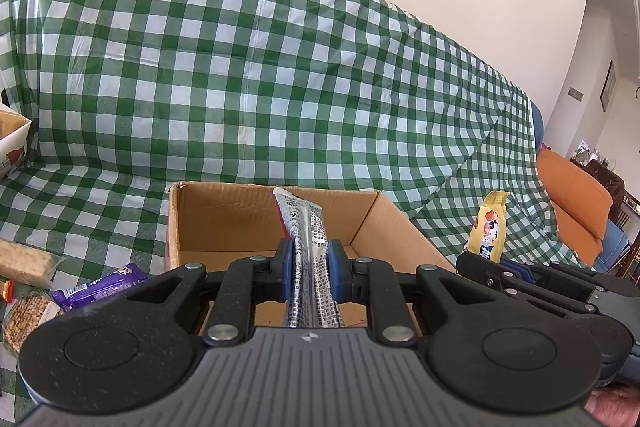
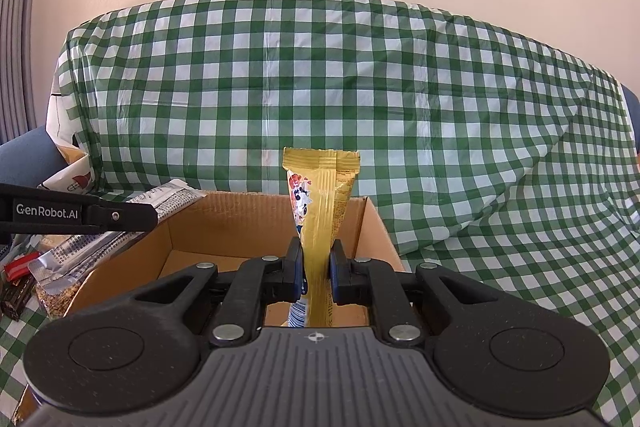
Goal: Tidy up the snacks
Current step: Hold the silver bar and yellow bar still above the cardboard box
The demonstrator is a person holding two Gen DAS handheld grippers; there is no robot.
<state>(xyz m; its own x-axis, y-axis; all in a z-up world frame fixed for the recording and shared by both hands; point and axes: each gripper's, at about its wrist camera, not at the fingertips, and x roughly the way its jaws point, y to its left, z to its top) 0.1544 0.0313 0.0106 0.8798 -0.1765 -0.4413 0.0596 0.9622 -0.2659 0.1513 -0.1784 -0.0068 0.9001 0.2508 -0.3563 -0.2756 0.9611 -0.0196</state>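
My left gripper (image 1: 310, 263) is shut on a silver snack packet (image 1: 306, 227) with black print, held over the open cardboard box (image 1: 224, 211). My right gripper (image 2: 316, 267) is shut on a yellow snack bar (image 2: 322, 195), held upright over the same box (image 2: 224, 223). The box looks empty inside. In the left wrist view the right gripper (image 1: 516, 271) with the yellow bar (image 1: 489, 227) is at the box's right side. In the right wrist view the left gripper (image 2: 80, 215) and its silver packet (image 2: 168, 199) are at the box's left edge.
Green checked cloth (image 1: 240, 67) covers the sofa. Left of the box lie a purple bar (image 1: 100, 287), a pale wafer pack (image 1: 24, 261) and a grain bar (image 1: 24, 315). A white box (image 1: 12, 139) stands at far left. An orange cushion (image 1: 572, 203) is at right.
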